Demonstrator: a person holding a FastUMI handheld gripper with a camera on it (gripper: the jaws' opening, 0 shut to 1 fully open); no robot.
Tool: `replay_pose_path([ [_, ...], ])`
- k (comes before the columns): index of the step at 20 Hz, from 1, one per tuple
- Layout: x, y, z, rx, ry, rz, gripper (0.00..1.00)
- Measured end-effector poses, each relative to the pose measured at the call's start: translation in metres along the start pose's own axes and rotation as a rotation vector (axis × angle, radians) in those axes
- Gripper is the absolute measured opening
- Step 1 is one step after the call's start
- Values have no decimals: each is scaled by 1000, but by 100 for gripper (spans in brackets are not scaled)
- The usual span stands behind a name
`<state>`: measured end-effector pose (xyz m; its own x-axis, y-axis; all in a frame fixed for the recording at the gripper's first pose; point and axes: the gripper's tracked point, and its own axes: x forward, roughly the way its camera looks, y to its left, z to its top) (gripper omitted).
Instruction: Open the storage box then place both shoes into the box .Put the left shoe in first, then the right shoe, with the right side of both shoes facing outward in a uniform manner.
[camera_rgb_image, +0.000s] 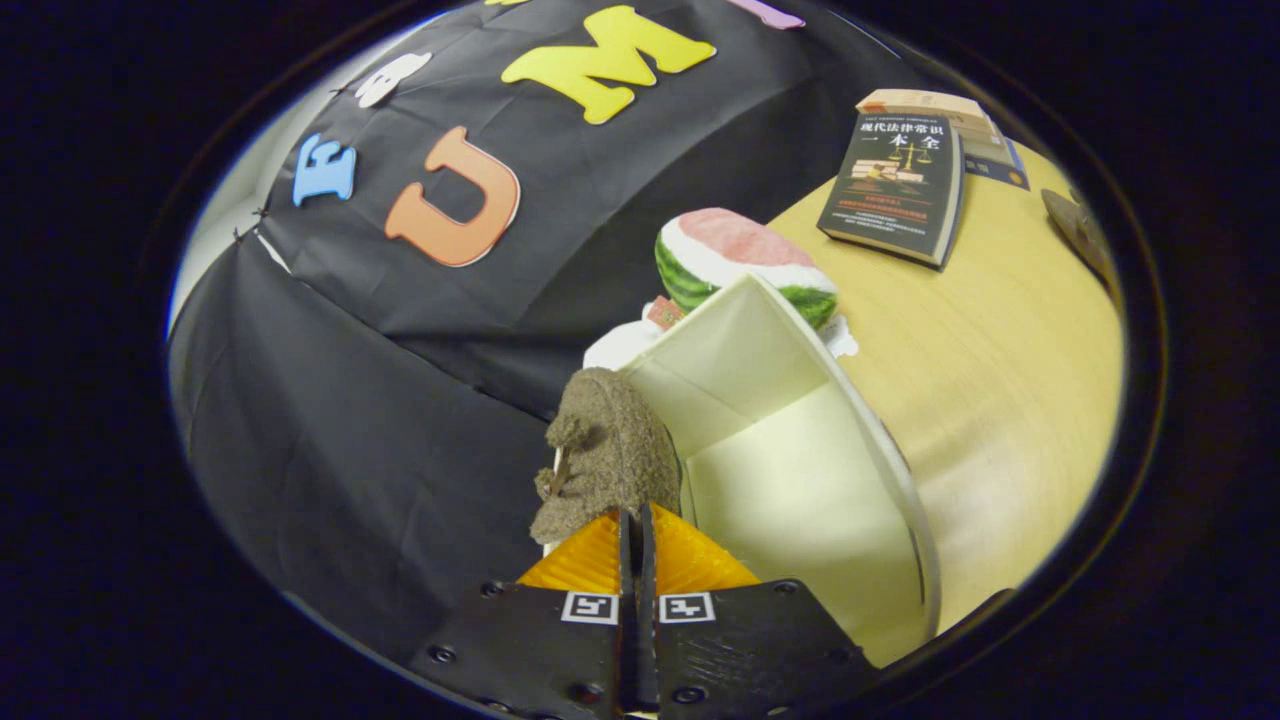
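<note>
Gripper view: tilted, looking along the fingers
Gripper (636, 520): fingers nearly closed, pinching the fuzzy brown shoe (608, 455)
Shoe: hanging right over the open white storage box (800, 470)
Beyond: watermelon slice (740, 255) sitting behind the box, book (895, 185) lying further back on the table (1010, 340)

Pale wooden table (1010, 330) bearing open white storage box (800, 470), dark book (895, 185), watermelon slice (735, 255).

Jaws nearly closed on the shoe (608, 455), which blocks the path directly ahead. Beside it, the storage box (800, 470) interior is open and unobstructed. Beyond the box: watermelon toy (740, 255). Counter (1000, 370) clear up to the books (900, 185).
</note>
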<state>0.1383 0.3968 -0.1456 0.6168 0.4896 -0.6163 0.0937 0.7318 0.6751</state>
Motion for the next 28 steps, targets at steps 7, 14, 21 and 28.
replay_pose_path([
  [7,12,-14,-9,-74,54,-83,18],
  [14,-9,4,2,-105,33,-2,73],
  [21,-76,32,43,-317,-171,85,94],
  [28,-173,-5,108,-495,-392,61,96],
])
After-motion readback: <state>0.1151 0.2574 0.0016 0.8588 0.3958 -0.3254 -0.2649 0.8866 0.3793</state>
